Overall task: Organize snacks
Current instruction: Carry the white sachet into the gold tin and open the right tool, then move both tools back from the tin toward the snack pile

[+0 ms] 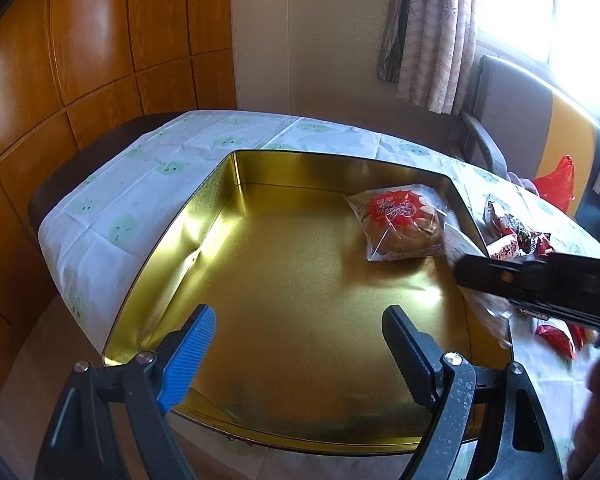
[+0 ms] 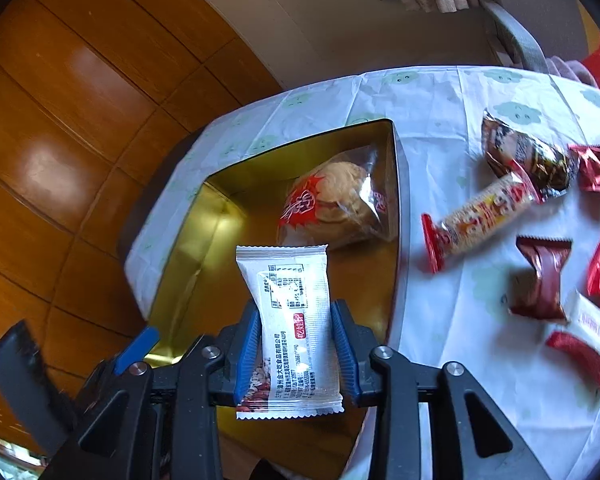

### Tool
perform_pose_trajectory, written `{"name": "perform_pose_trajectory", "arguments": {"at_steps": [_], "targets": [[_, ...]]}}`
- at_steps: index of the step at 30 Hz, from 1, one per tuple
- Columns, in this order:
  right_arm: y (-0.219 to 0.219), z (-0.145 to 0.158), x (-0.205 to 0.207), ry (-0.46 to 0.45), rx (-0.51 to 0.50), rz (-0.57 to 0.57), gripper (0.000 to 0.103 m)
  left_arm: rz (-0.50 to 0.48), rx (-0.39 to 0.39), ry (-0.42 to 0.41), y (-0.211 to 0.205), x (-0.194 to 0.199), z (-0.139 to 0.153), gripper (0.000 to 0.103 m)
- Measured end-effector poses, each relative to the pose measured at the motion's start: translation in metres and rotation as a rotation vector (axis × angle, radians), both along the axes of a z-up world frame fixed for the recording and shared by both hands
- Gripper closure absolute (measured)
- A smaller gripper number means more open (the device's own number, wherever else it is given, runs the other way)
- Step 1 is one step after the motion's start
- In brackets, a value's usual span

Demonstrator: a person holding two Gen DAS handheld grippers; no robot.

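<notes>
Wood-panelled room, cloth-covered surface (image 1: 112, 216). Right tongs (image 2: 296, 344) clamped a white snack packet (image 2: 290, 328) over the gold tin (image 1: 204, 216). Left tongs (image 1: 300, 344) spread wide, nothing between, over the tin's near edge. Bagged pastry (image 1: 400, 224) sat in the tin at 1 o'clock; loose red wrappers (image 2: 540, 284) at 3 o'clock outside.

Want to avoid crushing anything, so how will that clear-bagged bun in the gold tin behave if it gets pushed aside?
The bun probably slides easily, since its glossy wrapper sits on the smooth gold tin. It looks puffy, so likely light and squashable. Its loose wrapper ends would probably crumple first.
</notes>
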State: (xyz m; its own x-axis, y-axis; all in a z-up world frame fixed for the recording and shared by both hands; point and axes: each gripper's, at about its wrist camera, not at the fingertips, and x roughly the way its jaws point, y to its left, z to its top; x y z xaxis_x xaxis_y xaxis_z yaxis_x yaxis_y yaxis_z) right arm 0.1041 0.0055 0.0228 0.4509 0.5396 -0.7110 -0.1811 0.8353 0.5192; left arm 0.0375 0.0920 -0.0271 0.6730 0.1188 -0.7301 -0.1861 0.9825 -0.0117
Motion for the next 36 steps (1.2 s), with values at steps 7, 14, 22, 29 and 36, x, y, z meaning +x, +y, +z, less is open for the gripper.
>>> {"name": "perform_pose_trajectory", "arguments": {"at_steps": [7,14,22,29,36], "targets": [[0.005,-0.009,0.0,-0.031,-0.106,-0.017,0.065,-0.006,0.0,0.014,-0.001,0.002,-0.005,0.017],[-0.001,0.0,-0.02,-0.114,-0.136,-0.02,0.065,-0.015,0.015,0.004,-0.006,0.0,-0.003,0.017],[-0.025,0.021,-0.042,-0.198,-0.167,-0.083,0.065,-0.039,0.026,-0.013,-0.013,-0.003,0.002,0.017],[-0.068,0.021,-0.06,-0.221,-0.257,-0.177,0.065,-0.073,0.039,-0.014,-0.024,-0.005,0.005,0.017],[-0.143,0.002,-0.08,-0.178,-0.404,-0.323,0.065,-0.127,0.049,-0.015,-0.041,-0.006,0.008,0.017]]}}
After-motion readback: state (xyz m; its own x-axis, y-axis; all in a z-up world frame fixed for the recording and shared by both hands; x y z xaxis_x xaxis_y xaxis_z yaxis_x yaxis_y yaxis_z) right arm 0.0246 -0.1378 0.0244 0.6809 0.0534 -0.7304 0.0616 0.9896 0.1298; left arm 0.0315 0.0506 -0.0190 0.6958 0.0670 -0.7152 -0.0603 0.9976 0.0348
